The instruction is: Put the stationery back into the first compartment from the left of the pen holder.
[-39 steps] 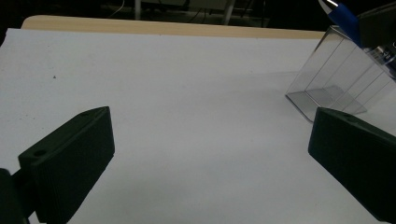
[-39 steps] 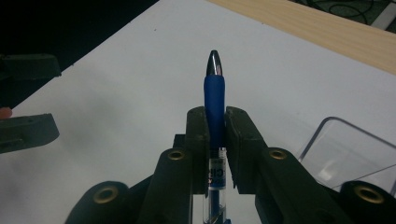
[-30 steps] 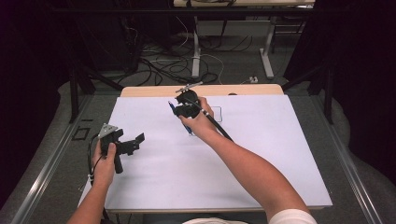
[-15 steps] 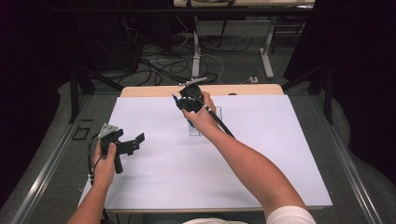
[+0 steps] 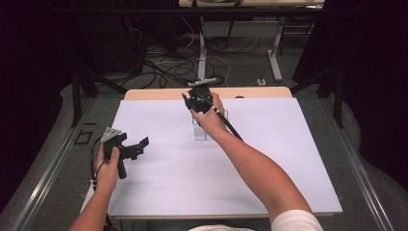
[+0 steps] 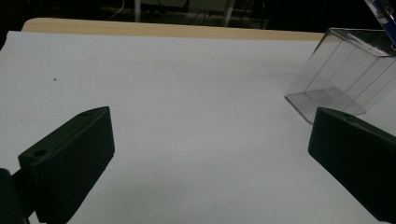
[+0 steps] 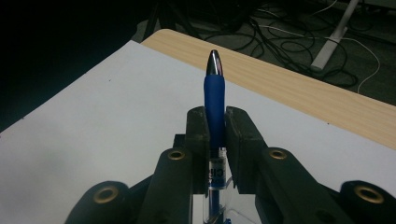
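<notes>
My right gripper [image 5: 198,100] is shut on a blue pen [image 7: 214,91] with a silver tip that sticks up past the jaws in the right gripper view. In the high view this gripper hovers near the far middle of the table, just above a clear plastic box [image 5: 200,133]. The same clear plastic box [image 6: 337,77] stands open-topped at the right in the left gripper view, with the pen's end [image 6: 386,13] above it. My left gripper [image 5: 138,147] is held over the table's left side, well apart from the box, open wide with nothing between its jaws.
A white sheet [image 5: 168,192] covers most of the wooden table [image 5: 159,93], whose bare strip runs along the far edge. Beyond it lie floor cables [image 5: 163,72] and table legs [image 5: 275,53]. Dark floor borders both sides.
The right gripper with the pen has shifted slightly toward the table's far edge, and the clear box now shows beneath the hand. The left hand has stayed where it was.
</notes>
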Demonstrator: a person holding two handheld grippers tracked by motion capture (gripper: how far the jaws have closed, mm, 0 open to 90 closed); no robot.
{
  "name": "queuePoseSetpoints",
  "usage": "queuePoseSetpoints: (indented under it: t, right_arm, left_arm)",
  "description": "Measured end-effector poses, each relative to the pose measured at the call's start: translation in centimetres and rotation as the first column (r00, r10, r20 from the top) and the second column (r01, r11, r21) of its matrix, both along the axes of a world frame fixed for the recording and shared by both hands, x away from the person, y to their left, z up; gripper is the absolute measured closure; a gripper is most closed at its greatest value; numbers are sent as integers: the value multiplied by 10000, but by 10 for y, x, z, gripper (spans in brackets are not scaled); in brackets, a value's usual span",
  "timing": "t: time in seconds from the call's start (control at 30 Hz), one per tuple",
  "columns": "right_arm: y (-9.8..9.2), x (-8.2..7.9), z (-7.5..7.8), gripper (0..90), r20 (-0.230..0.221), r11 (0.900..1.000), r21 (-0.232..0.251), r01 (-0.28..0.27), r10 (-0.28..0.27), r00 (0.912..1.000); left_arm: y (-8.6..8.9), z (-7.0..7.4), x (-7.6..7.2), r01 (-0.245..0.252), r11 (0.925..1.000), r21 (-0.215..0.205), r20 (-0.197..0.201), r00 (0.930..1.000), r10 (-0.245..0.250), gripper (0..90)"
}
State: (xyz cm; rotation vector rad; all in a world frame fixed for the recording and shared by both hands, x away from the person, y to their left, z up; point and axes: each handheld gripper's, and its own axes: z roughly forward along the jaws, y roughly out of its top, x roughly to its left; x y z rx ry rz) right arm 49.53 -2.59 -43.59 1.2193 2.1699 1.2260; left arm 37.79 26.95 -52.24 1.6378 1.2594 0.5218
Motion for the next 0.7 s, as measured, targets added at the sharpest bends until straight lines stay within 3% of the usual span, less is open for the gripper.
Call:
queuePoseSetpoints:
  t: [0.27, 0.7]
  right_arm:
    - [-1, 7, -3, 801, 165, 9997, 13, 224, -225, 9996]
    - [-1, 15, 5, 801, 654, 9989, 62, 473, -476, 9967]
  left_arm:
    - [1, 1, -1, -17, 10000, -34, -18, 10000, 17, 1]
    - [2, 1, -1, -38, 9999, -102, 9, 10000, 38, 1]
